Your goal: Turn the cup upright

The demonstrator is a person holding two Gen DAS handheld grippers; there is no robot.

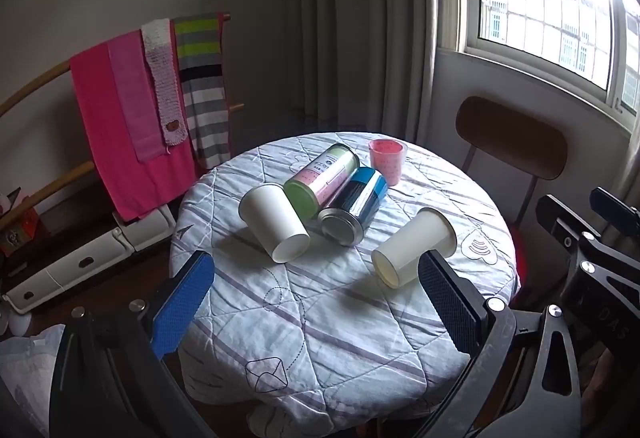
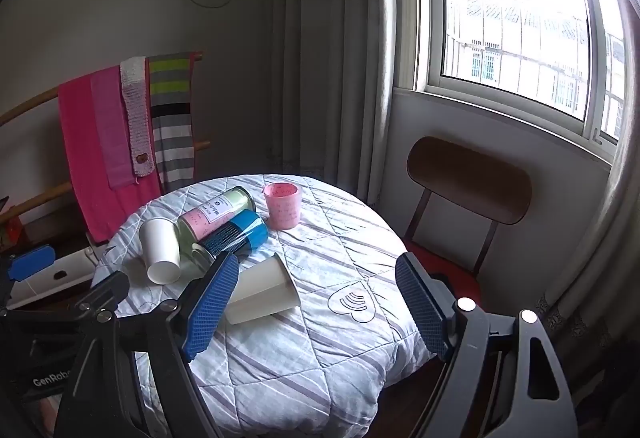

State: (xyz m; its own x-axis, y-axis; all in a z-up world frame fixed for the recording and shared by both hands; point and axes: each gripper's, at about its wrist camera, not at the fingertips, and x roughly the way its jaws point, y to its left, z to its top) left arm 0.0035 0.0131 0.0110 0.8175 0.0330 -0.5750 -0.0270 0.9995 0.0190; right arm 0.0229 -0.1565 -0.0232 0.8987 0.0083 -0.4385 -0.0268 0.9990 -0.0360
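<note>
Cups are what we have to deal with: two white paper cups lie on their sides on the round table (image 1: 400,338) with its quilted cover. One paper cup (image 1: 276,224) rests left of centre, touching the green and pink can (image 1: 322,179), its mouth turned towards us. The other paper cup (image 1: 414,248) lies apart to the right, its mouth also facing us and its base pointing away. A pink cup (image 1: 387,159) already stands upright at the far side, close behind the cans.

Our left gripper (image 1: 316,302) hovers over the near part of the table with its jaws spread wide and nothing between them. Our right gripper (image 2: 316,308) is likewise wide apart and holds nothing; in its own view its left finger (image 2: 212,304) covers part of the right-hand cup.

We judge the risks to be these. Paper walls are thin, so a hard squeeze could crush a cup out of round. A cup on its side rolls, so a nudge from one finger before the other closes could send it towards the table edge. Going for the left cup, we could bump the green and pink can or the blue and black can (image 1: 354,207), both lying down and free to roll.

Both paper cups look empty as far as their mouths show. The pink cup's inside looks pink, and we cannot tell whether anything is in it. Both cans are closed at the near ends.
</note>
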